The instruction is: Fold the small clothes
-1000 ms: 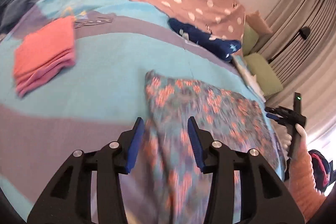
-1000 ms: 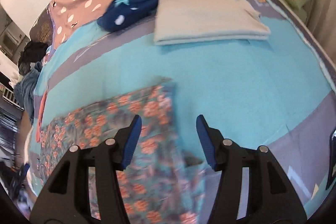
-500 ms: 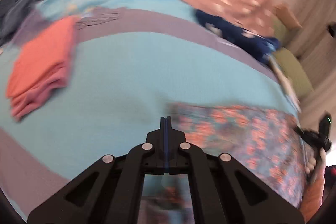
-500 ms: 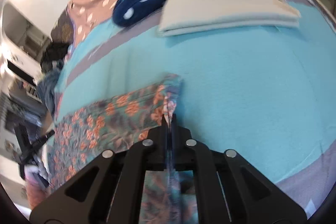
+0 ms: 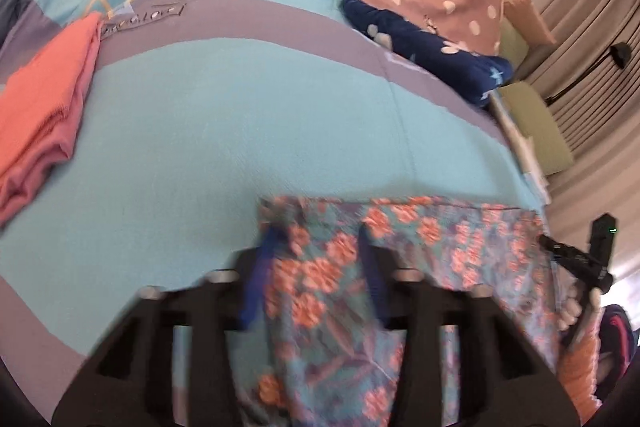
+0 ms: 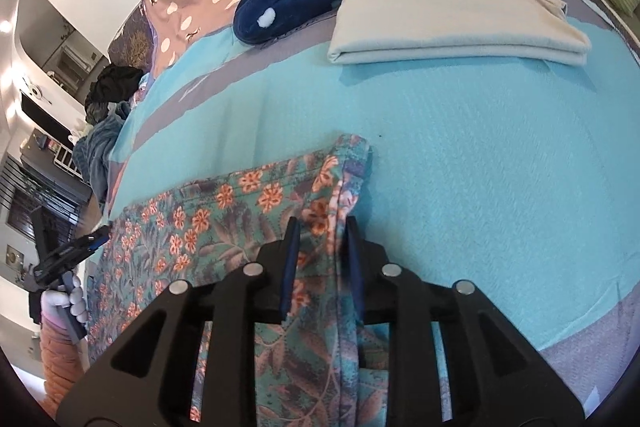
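- My right gripper point(image 6: 320, 259) and left gripper point(image 5: 316, 271) have just been parting – cloth between both jaws, pads look slack (left view blurred).
- Floral garment point(image 6: 224, 227) flat on the turquoise bedspread point(image 6: 480, 167) – long axis runs gripper to gripper, one end each.
- Beyond: white folded stack point(image 6: 452, 23).

Floral garment point(image 6: 224, 223) — folded, flat on bedspread point(image 6: 480, 163)

Left tool point(image 5: 316, 247), right tool point(image 6: 320, 231) — apparently just reopened
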Motion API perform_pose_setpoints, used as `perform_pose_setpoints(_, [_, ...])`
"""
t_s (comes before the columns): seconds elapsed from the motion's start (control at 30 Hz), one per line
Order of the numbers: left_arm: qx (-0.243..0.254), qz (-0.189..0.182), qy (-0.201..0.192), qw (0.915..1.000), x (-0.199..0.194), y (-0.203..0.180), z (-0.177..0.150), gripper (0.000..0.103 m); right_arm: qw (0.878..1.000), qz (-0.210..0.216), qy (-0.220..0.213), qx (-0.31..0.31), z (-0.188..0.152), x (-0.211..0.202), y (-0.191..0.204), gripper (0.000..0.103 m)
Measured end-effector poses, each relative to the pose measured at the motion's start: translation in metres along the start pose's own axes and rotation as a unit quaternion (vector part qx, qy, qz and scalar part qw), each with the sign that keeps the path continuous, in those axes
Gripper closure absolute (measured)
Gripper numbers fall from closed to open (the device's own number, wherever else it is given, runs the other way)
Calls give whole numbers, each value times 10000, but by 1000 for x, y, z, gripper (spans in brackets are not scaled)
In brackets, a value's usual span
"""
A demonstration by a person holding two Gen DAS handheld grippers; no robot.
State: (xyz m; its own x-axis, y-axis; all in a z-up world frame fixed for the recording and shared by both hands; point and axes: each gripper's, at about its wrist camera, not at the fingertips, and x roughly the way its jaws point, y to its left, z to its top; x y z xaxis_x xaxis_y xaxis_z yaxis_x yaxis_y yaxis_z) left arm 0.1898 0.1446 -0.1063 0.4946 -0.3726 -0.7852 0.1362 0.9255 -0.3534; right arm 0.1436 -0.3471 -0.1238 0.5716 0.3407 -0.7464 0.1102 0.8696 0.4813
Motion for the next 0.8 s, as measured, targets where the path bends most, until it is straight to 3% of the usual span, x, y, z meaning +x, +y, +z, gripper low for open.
perform_pose_setpoints(0.03, [-78,28,-64,9999,-1,4,3,103,10000,-57,-38,36,0,-1,-2,94])
perform_pose_setpoints(0.07, [-215,-90,-213,9995,-7,6,4,103,9997,-120,-133,139,1,-4,-6,100])
perform_pose_setpoints(0.13, [-93,-38,-702,9975,-25,8,4,103,9988,108,-253,409,1,-11,-18,100])
perform_pose_setpoints(0.17, [-40,-16,-755,9971,-28,10,4,103,9983,120,-238,513,1,-11,-23,100])
perform_pose_setpoints(0.3, [-153,-76,-493,9986,-18,22,1,102,9991,-125,-118,391,0,-2,-19,99])
perform_pose_setpoints(0.37, [-163,23,-545,9984,-23,20,-1,102,9990,-140,-163,379,0,-10,-14,79])
perform_pose_setpoints(0.43, [-203,105,-677,9974,-37,18,-2,100,9983,-303,-344,360,-2,-28,-9,71])
perform_pose_setpoints(0.53, [13,142,-983,9951,-70,5,-9,82,9959,-632,-642,75,-7,-60,10,71])
perform_pose_setpoints(0.6, [177,-32,-1109,9937,-89,-7,-18,76,9939,-681,-843,-209,-12,-80,29,70])
perform_pose_setpoints(0.67, [270,-157,-1140,9930,-101,-17,-31,60,9922,-705,-945,-406,-18,-93,46,62])
perform_pose_setpoints(0.8, [384,-421,-1124,9920,-123,-31,-74,56,9936,-367,-872,-621,-49,-109,68,61])
